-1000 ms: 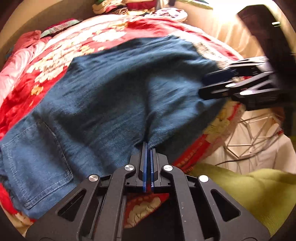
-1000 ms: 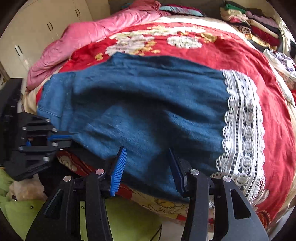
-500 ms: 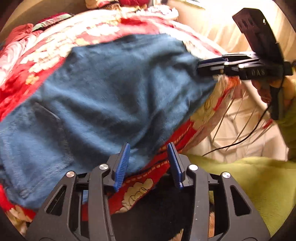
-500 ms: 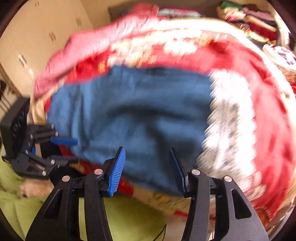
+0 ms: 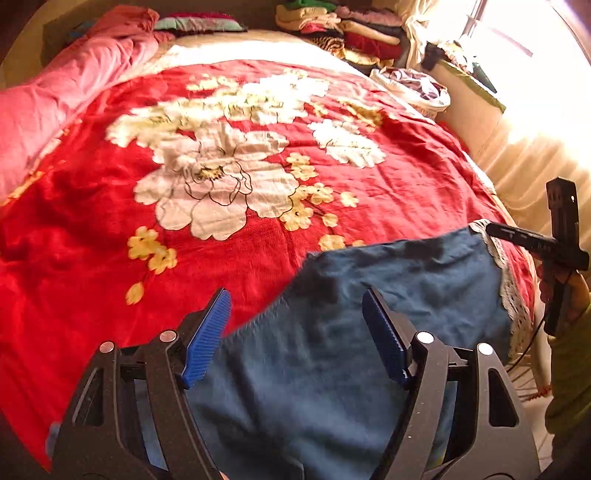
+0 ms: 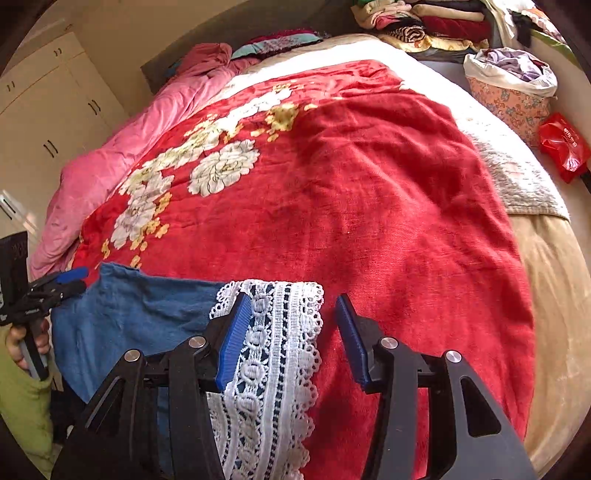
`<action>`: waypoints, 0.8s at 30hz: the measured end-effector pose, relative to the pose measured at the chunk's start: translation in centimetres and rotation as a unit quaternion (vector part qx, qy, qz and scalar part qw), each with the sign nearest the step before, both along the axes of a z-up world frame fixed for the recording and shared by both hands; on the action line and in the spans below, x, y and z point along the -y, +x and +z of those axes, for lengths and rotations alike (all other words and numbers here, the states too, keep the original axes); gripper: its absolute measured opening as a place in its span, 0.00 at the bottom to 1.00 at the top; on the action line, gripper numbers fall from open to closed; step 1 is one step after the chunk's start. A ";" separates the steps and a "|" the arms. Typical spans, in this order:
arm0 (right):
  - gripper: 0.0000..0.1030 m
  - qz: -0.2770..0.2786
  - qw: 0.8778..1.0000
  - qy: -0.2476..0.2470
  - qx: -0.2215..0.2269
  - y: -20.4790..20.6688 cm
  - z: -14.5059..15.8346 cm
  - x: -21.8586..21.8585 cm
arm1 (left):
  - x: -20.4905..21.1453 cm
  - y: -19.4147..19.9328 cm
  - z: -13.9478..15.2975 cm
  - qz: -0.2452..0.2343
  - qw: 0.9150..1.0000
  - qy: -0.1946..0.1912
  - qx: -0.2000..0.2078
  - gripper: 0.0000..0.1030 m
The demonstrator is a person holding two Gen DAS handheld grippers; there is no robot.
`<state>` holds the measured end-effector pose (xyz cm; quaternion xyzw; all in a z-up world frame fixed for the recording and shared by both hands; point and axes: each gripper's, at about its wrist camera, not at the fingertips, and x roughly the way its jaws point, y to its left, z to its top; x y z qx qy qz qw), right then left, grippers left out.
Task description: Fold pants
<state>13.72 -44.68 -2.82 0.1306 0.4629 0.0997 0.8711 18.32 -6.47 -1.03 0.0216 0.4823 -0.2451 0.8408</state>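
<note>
The blue denim pants [image 5: 399, 295] lie folded on the red flowered blanket [image 5: 258, 258] at the near edge of the bed, with a white lace hem [image 5: 508, 291] on their right. My left gripper [image 5: 295, 332] hovers over the pants' left part. Its jaws are opening and nothing is pinched between the blue pads. My right gripper [image 6: 291, 332] stands open above the lace hem [image 6: 273, 354], with the denim [image 6: 140, 317] to its left. Each gripper shows in the other's view: the right gripper [image 5: 495, 230] and the left gripper [image 6: 79, 280], both held by a hand.
A pink quilt [image 5: 62, 99] runs along the bed's left side. Folded clothes [image 6: 424, 26] are stacked at the head. A flowered bag of laundry [image 6: 509, 88] and a red packet [image 6: 561, 147] sit beside the bed on the right. A wardrobe [image 6: 44, 122] stands at left.
The left jaws went from shut on the denim to wide apart, letting it go. Both hands swung sideways; the pants now sit low in both views, the lace under the right gripper.
</note>
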 end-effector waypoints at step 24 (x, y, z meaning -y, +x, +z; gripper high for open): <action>0.15 0.080 0.983 -0.148 0.071 6.4 0.7 -4.6 | 3.1 4.0 -1.9 0.018 0.999 0.036 -0.010 0.07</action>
